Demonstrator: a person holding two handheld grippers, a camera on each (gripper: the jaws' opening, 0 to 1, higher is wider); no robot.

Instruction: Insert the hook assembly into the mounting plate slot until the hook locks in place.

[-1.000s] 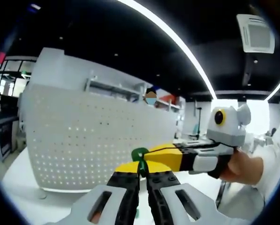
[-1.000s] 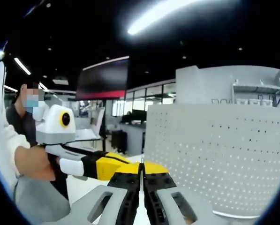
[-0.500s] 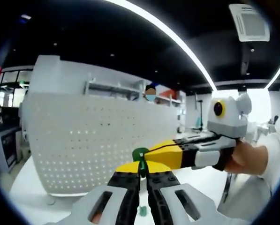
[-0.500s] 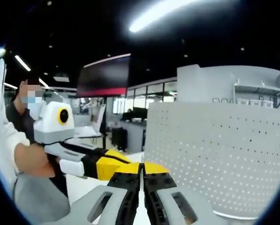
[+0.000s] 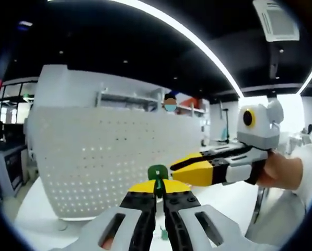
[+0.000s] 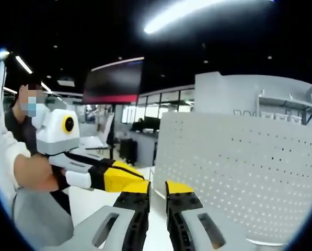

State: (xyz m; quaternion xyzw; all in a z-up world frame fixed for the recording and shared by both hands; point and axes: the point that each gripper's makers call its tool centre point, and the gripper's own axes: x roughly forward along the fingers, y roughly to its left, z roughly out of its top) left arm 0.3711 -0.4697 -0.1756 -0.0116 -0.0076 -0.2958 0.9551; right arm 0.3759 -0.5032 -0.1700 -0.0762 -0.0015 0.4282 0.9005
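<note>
Green hook (image 5: 157, 173) pinched in left gripper (image 5: 159, 194); right gripper (image 6: 157, 189) parted.

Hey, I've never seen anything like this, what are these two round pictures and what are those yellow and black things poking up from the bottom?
These are fisheye pictures from cameras mounted on two hand-held grippers, one in each of a person's hands. There is no robot arm. In the left gripper view, the left gripper rises from the bottom, its fingers shut on a small green hook. The right gripper reaches in from the right, held by a hand. In the right gripper view, the right gripper stands with its fingers slightly apart and nothing between them. Ahead of both stands a white perforated board on a white table. A small green piece lies on the table.
</note>
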